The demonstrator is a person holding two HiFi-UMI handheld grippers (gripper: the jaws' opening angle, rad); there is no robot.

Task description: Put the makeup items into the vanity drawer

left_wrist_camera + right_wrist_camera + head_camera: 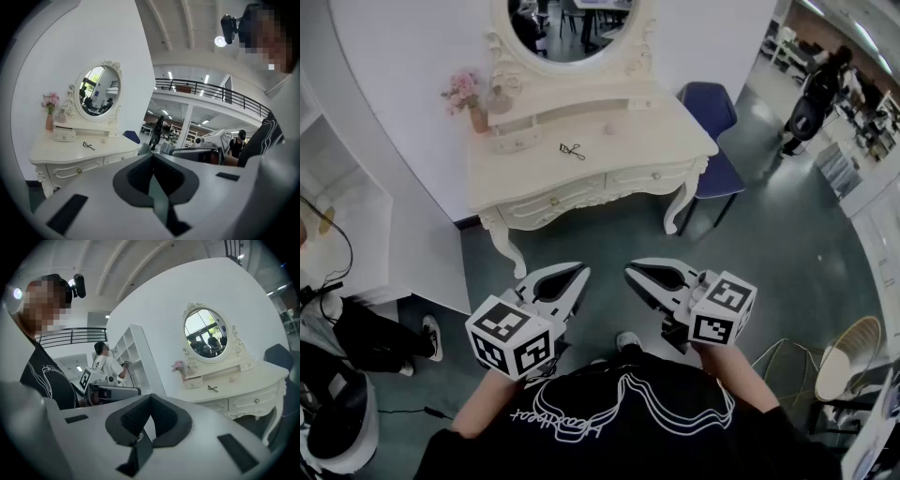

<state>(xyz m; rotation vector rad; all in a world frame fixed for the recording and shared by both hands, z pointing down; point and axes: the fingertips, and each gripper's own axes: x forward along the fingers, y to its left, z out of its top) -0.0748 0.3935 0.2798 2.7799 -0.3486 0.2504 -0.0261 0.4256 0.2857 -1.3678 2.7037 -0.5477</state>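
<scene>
On vanity [661, 141]: one curler [573, 150], maybe; one flower vase [477, 117].

White wall [403, 103], dark floor [787, 244], blue chair [710, 108]

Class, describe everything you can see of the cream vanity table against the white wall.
The cream, carved, wood-looking vanity table stands against the white wall on curved legs. Its two front drawers, with round knobs, are shut. A raised shelf carries an oval mirror in an ornate frame. A pink flower vase and a small black wire-like item rest on it.
</scene>
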